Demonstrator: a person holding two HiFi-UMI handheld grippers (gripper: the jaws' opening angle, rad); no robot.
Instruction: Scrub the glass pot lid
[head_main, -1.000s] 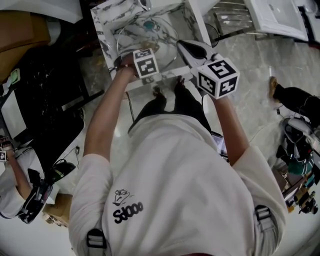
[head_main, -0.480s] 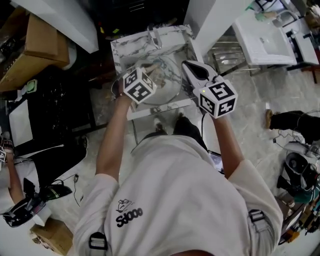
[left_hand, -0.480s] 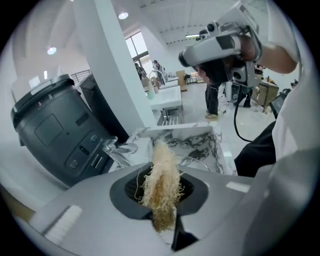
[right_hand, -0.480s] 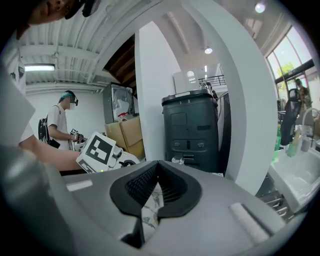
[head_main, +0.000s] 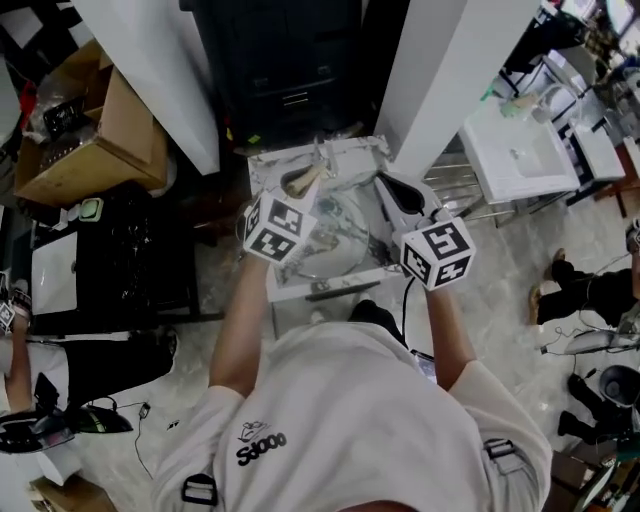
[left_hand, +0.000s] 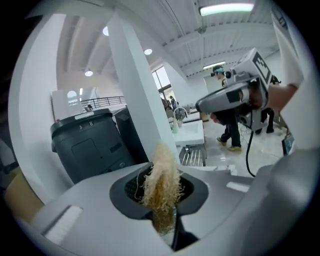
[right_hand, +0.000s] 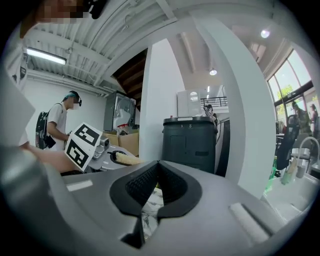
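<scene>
The glass pot lid lies in a marble-patterned basin just ahead of me, seen only in the head view. My left gripper is held above the basin's left side, shut on a yellowish fibrous scrubber that sticks out past its jaws. My right gripper hovers over the basin's right edge, jaws closed with nothing between them; a sliver of marble shows through the slit in the right gripper view. Both grippers point level across the room, clear of the lid. Each sees the other: the right gripper, the left with the scrubber.
A dark cabinet and a white pillar stand behind the basin. A cardboard box and a black cart are at the left. A white sink and a metal rack are at the right. People stand nearby.
The basin now looks smaller and farther in the head view. Both grippers have risen off the lid and levelled out, the left still holding the scrubber.
</scene>
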